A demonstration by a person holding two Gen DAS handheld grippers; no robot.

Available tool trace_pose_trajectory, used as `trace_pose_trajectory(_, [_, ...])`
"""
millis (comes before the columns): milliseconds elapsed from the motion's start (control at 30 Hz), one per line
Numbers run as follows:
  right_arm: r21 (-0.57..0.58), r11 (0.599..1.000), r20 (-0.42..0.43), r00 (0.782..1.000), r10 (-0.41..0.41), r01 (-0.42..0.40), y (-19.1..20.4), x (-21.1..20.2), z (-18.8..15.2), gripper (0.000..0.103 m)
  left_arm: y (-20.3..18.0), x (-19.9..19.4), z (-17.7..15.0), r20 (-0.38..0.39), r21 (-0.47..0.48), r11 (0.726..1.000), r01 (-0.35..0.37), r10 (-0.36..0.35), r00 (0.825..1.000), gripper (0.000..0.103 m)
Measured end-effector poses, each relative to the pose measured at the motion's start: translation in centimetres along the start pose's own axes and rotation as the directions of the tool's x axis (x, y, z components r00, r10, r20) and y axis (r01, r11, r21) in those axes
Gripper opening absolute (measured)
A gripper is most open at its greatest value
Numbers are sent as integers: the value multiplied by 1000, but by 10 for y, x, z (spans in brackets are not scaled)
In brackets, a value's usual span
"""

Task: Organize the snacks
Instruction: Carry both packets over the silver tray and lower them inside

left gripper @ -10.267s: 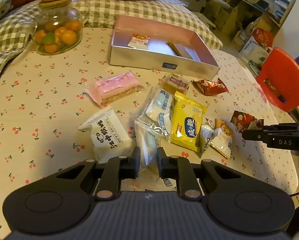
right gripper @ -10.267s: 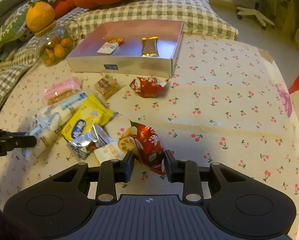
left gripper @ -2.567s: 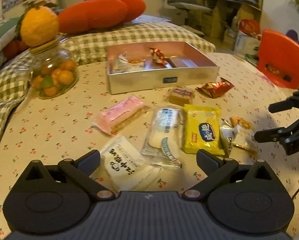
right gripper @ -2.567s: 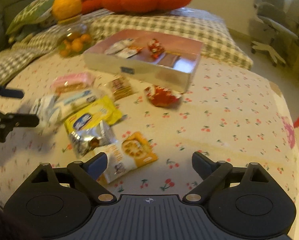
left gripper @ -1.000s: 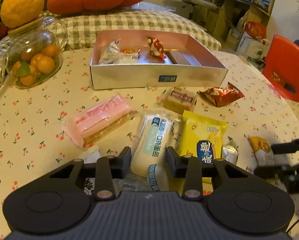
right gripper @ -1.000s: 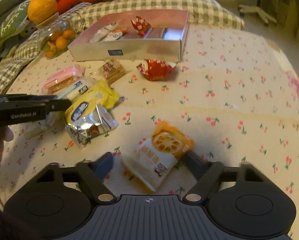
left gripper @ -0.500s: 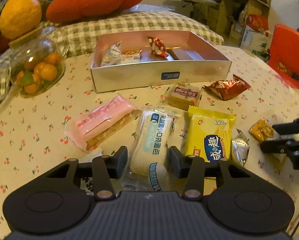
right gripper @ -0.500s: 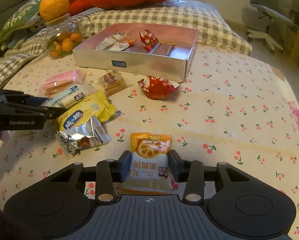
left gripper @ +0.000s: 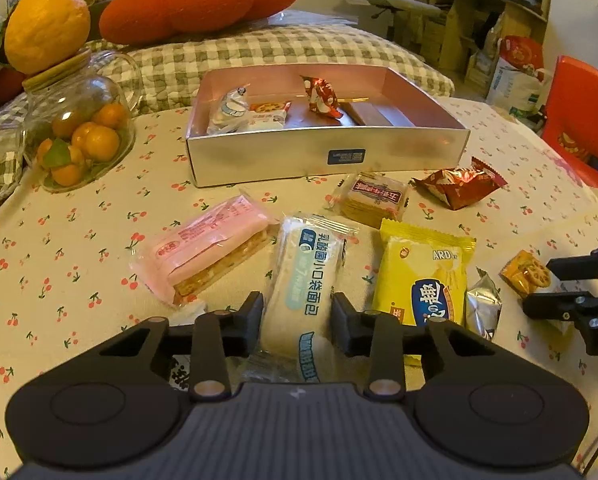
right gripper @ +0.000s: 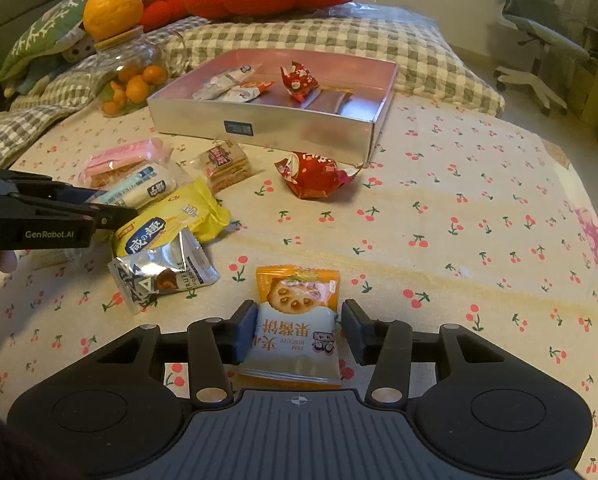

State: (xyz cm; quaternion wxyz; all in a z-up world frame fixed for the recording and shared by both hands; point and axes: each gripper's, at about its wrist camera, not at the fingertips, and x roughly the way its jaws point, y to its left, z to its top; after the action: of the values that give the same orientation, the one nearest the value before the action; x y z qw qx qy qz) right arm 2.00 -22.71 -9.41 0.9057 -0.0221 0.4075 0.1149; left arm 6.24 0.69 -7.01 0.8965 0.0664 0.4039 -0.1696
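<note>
Silver box holds several wrapped snacks. Left gripper clamps bread packet; right gripper clamps jam biscuit packet.

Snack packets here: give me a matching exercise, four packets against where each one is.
1. bread roll packet
2. jam biscuit packet
3. red foil packet
4. yellow packet

a. on the cloth near the box's corner
b. between the left hand-held gripper fingers
c. between the right hand-held gripper fingers
d. beside the silver wrapper

Pairs: 1-b, 2-c, 3-a, 4-d
</note>
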Motion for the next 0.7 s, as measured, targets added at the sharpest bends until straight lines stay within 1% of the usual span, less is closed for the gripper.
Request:
trace_pose_trajectory(167, [-9, 1000, -11, 1000, -2, 2, 4, -1, 2, 38, 3, -2, 3, -13, -32, 999, 12, -12, 1000, 28])
trace_pose_trajectory(300, [7, 1000, -35, 999, -6, 6, 4, 0, 6, 38, 5, -4, 6, -27, -56, 998, 26, -27, 999, 25])
trace_pose_trajectory(467, [59, 998, -65, 998, 20, -17, 2, 0, 14, 38, 8, -7, 11, -57, -105, 994, 40, -46, 997, 22])
trace_pose_trajectory(700, [142, 988, -76, 995, 69, -58, -2, -3, 29, 38, 14, -12, 19, -82, -173, 983, 56, -71, 994, 22])
